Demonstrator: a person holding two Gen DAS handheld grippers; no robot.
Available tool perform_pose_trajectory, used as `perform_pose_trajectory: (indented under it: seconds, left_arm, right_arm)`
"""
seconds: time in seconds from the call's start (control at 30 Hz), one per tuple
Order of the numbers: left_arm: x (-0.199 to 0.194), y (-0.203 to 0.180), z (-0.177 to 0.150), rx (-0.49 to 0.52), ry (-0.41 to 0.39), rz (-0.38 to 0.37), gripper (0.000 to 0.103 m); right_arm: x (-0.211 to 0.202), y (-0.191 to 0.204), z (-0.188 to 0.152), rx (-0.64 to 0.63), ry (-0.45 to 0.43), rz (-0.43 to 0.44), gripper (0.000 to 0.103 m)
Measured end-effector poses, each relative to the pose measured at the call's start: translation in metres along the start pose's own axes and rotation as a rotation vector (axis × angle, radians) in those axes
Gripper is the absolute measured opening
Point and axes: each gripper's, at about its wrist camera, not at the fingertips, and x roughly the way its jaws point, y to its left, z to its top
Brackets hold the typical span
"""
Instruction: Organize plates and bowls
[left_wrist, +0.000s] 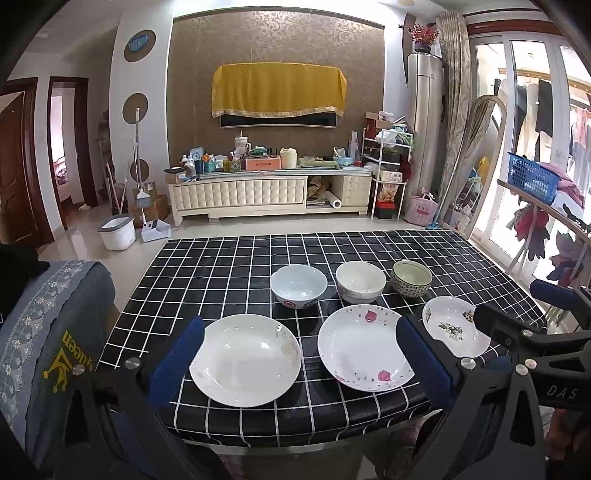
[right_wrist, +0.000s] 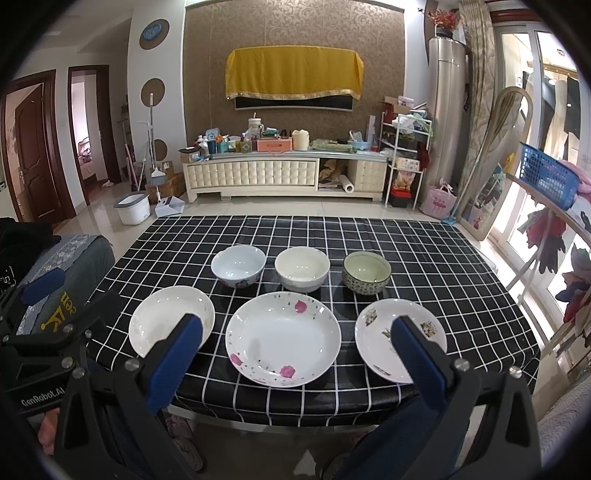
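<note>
Plates and bowls all lie singly on the checked surface (right_wrist: 424, 258), nothing stacked yet, so by my reading the organizing has not begun. Taking the pink-flowered plate (right_wrist: 283, 339) as the landmark: it sits in the middle of the near row, with the plain white plate (right_wrist: 162, 319) well apart to its left and the small leaf-patterned plate (right_wrist: 380, 332) well apart to its right. Just behind it stands the cream bowl (right_wrist: 302, 268); the pale blue bowl (right_wrist: 238, 266) is behind and to its left, the green patterned bowl (right_wrist: 366, 273) behind and to its right. None of the six touches another.

The left gripper (left_wrist: 299, 363) hangs above the near edge, spread wide and empty, its blue pads straddling the white plate and part of the flowered one. The right gripper (right_wrist: 295, 360) is likewise fully spread and carries nothing, framing the flowered plate from above.

What remains, as I judge it, is everything: gathering the three plates into one pile, likely on the flowered plate as the largest, and nesting the three bowls. Both grippers look poised to start with the near row.
</note>
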Motion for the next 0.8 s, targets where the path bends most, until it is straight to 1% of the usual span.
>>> perform_pose_trajectory:
  seconds: [0.8]
  left_arm:
    - [-0.0006,0.0027,-0.0008,0.003,0.0,0.003,0.103]
  right_arm:
    - [0.0004,0.001,-0.0014,-0.001,0.007,0.0,0.103]
